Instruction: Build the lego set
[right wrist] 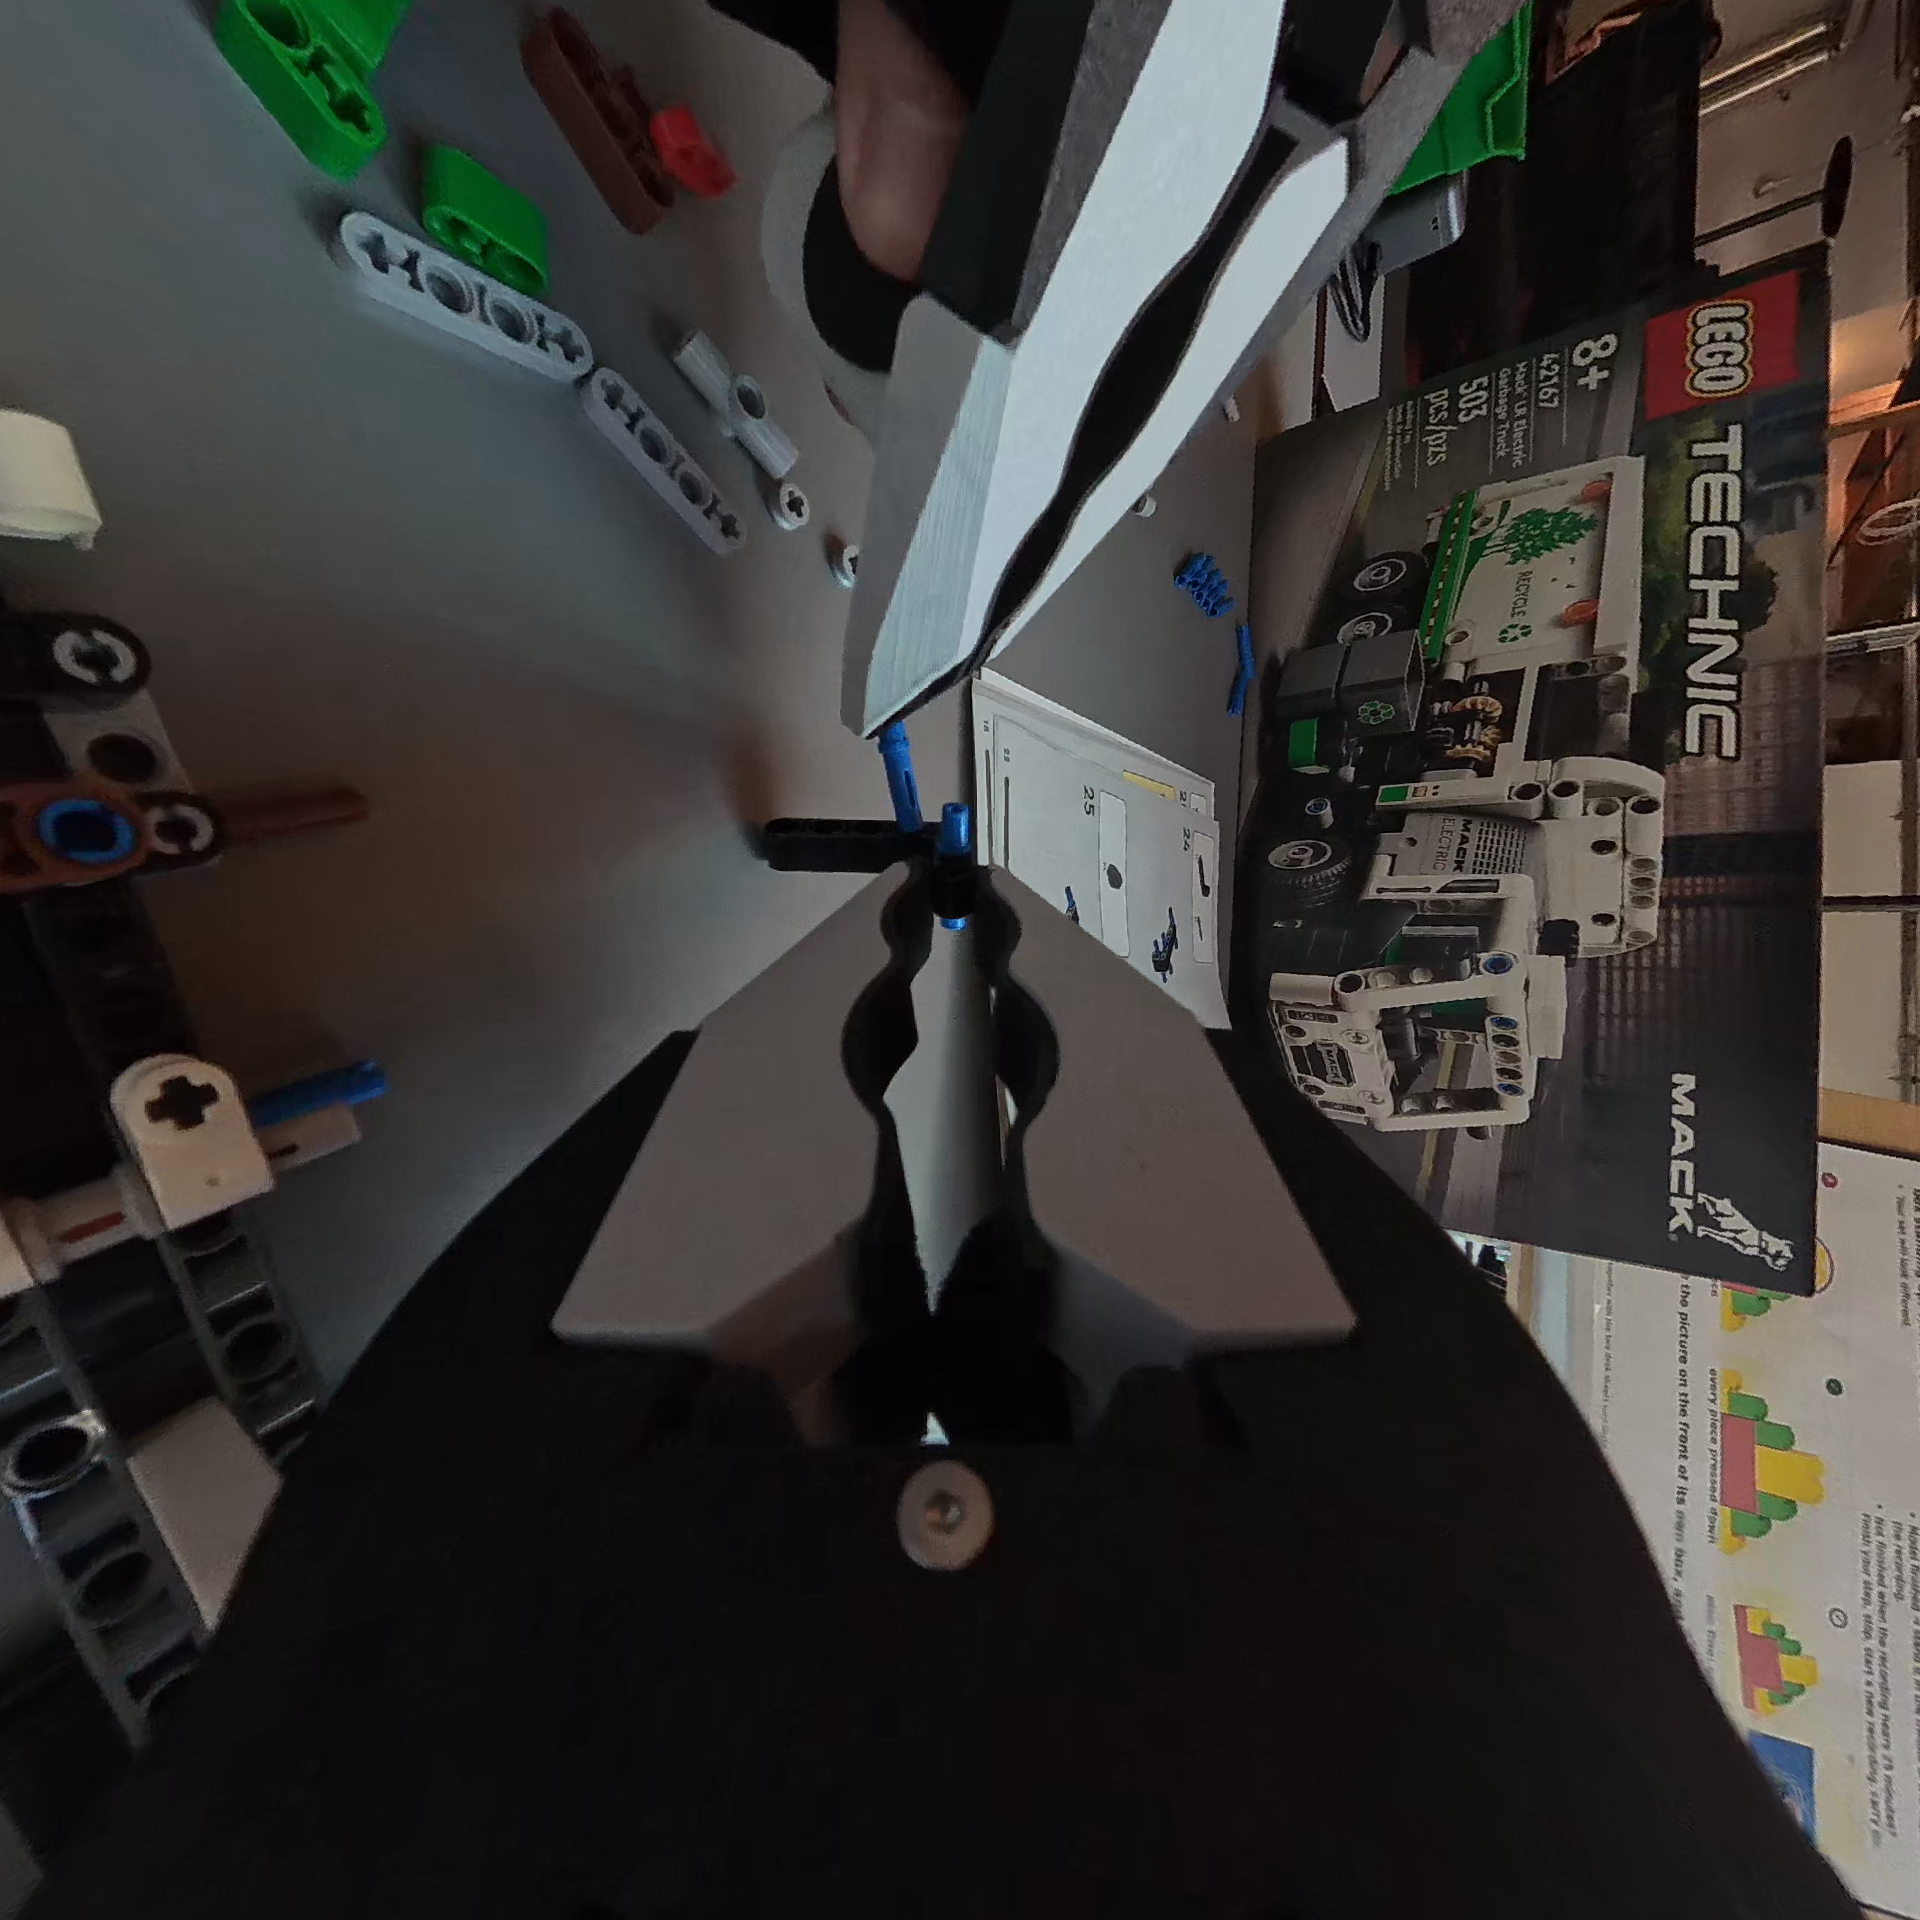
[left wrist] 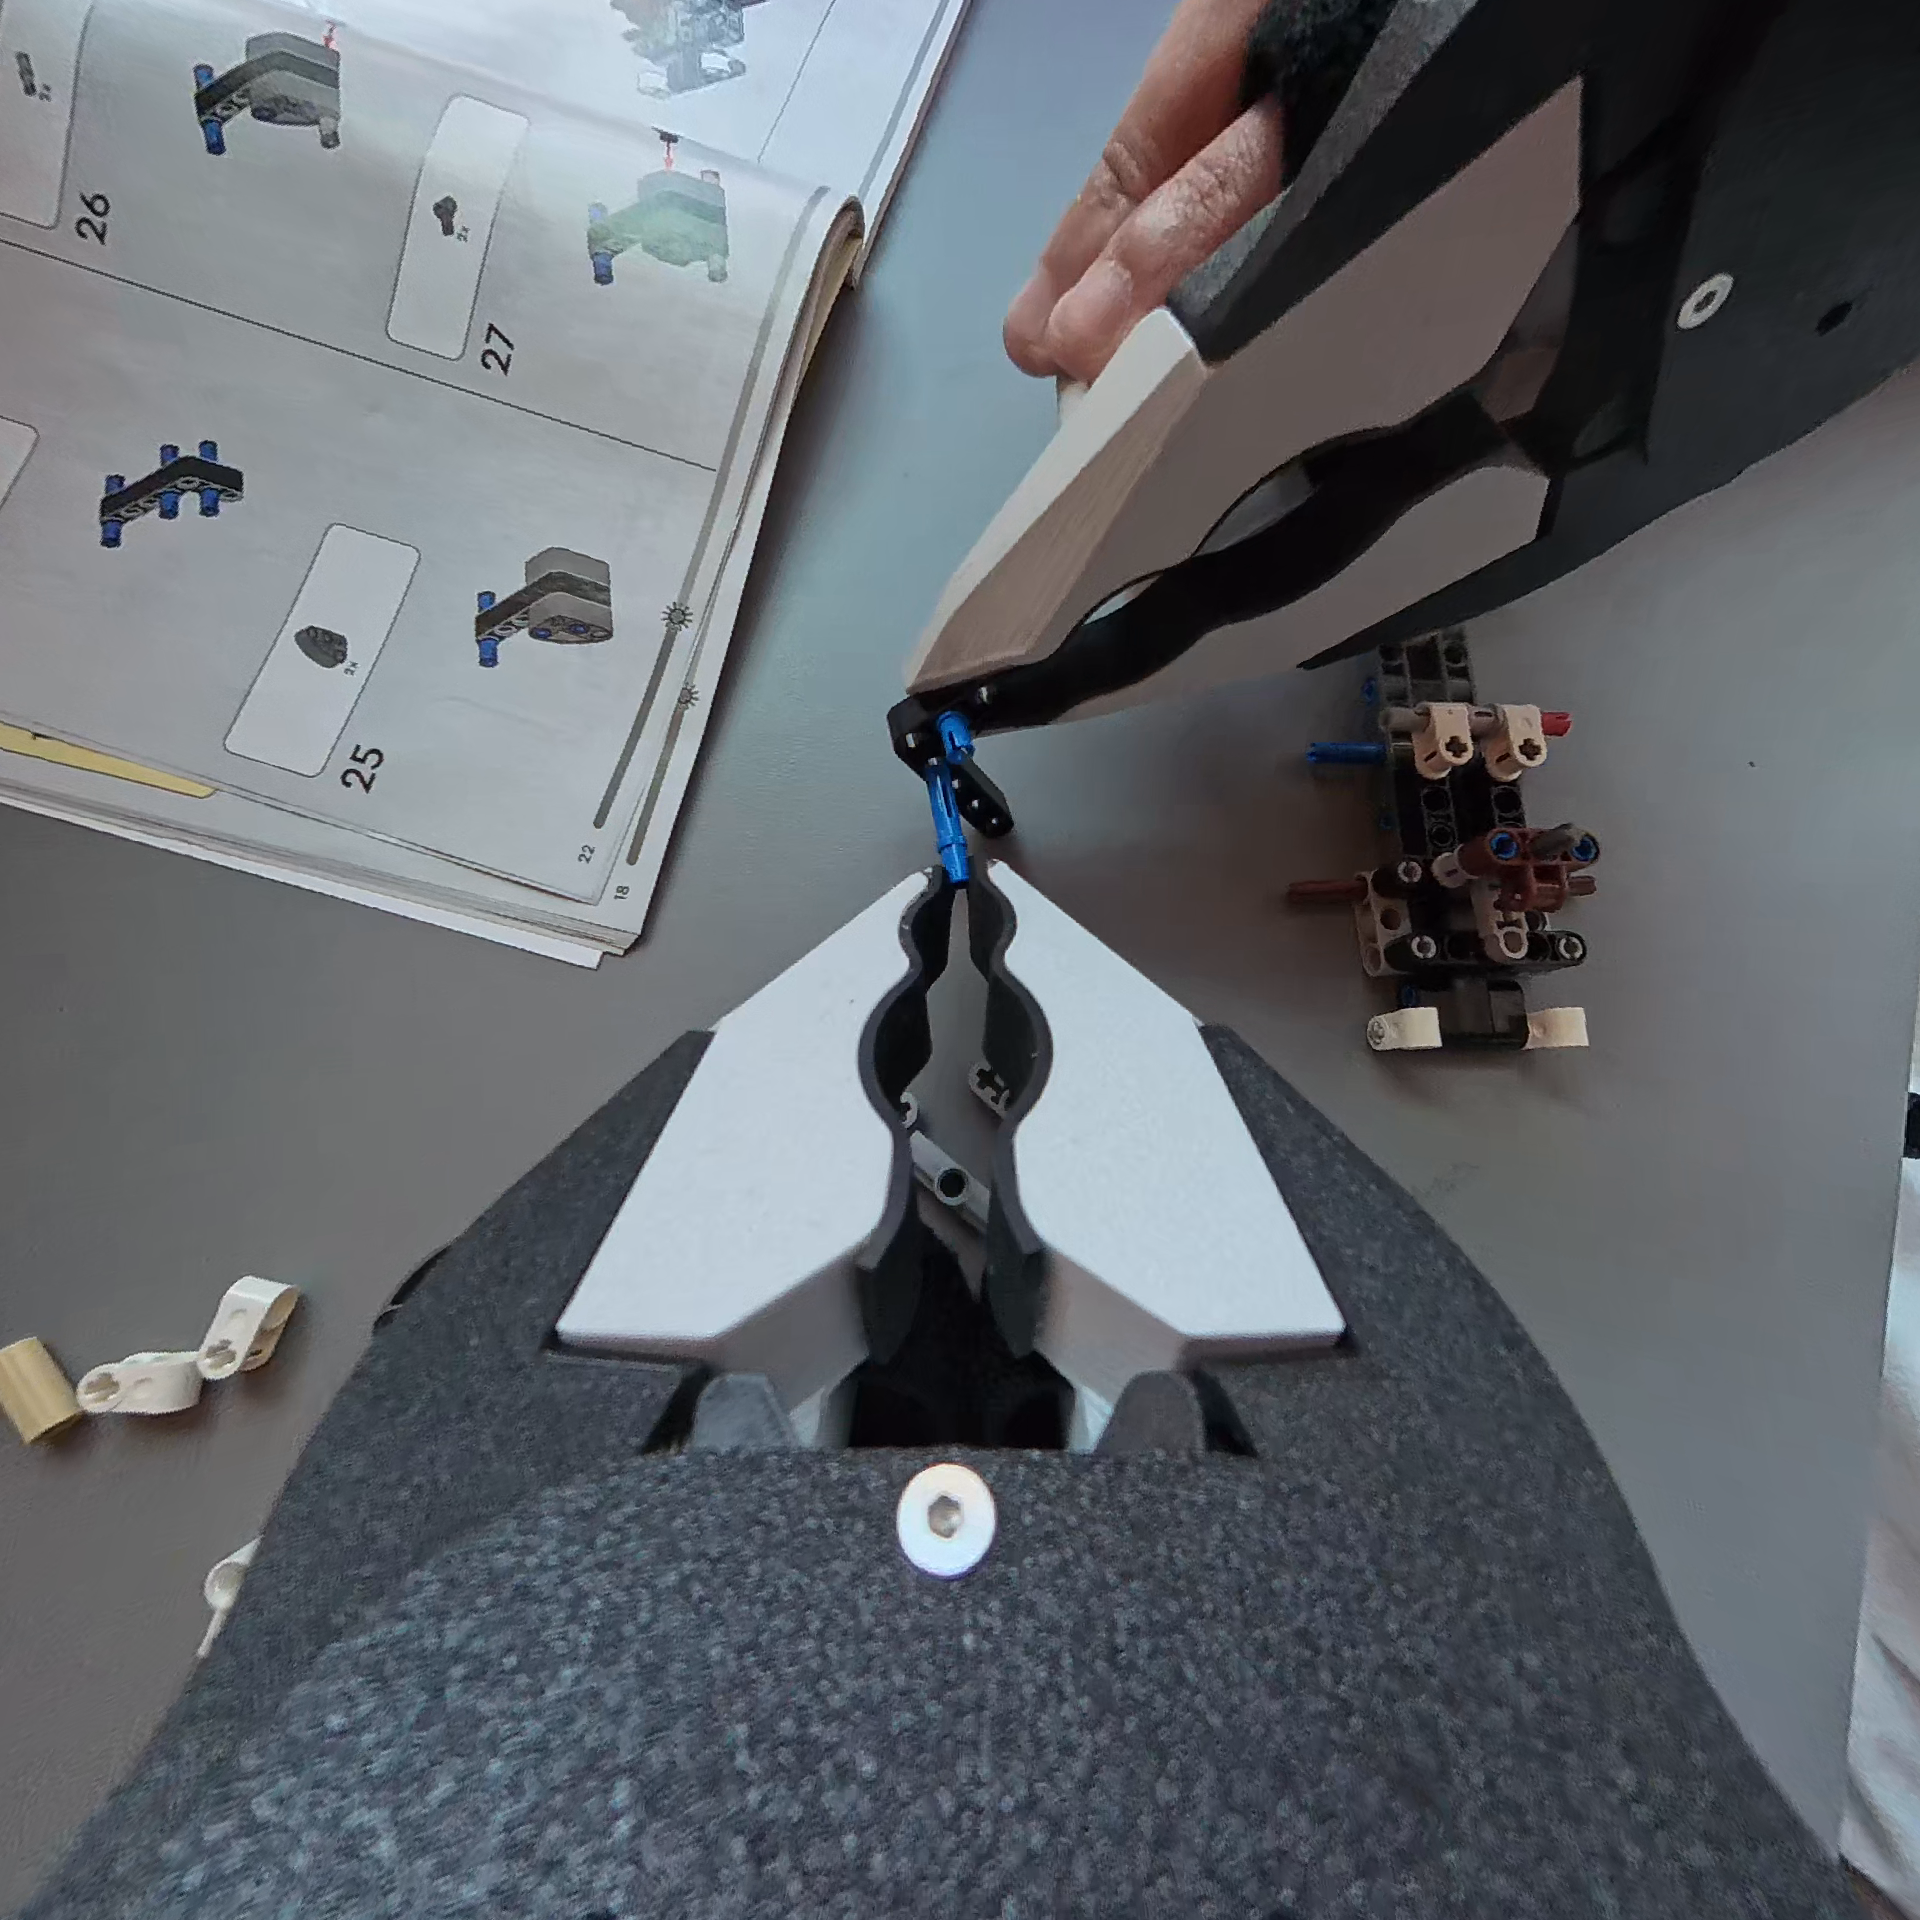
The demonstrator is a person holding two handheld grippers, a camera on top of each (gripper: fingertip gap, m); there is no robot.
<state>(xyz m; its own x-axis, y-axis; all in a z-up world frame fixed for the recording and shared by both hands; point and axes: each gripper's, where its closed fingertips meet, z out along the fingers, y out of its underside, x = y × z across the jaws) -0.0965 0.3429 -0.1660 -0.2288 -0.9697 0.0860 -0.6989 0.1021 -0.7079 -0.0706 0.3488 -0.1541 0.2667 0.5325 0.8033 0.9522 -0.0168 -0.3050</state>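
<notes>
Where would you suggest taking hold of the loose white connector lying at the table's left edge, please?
Grip the white connector across its rounded barrel, coming straight down from above. It lies flat on the grey table, apart from the tan sleeve, though its neighbouring connector touches it, so approach from the free upper side.

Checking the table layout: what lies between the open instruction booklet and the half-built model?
In the left wrist view, both tongs meet there: left tongs grip a blue pin, right tongs a black beam.

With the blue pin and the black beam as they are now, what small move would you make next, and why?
Probably push the left hand-held gripper forward along the blue pin. Its tips pinch the pin's end, the pin points into a hole of the black beam held by the right hand-held gripper, and most of it still shows.
</notes>
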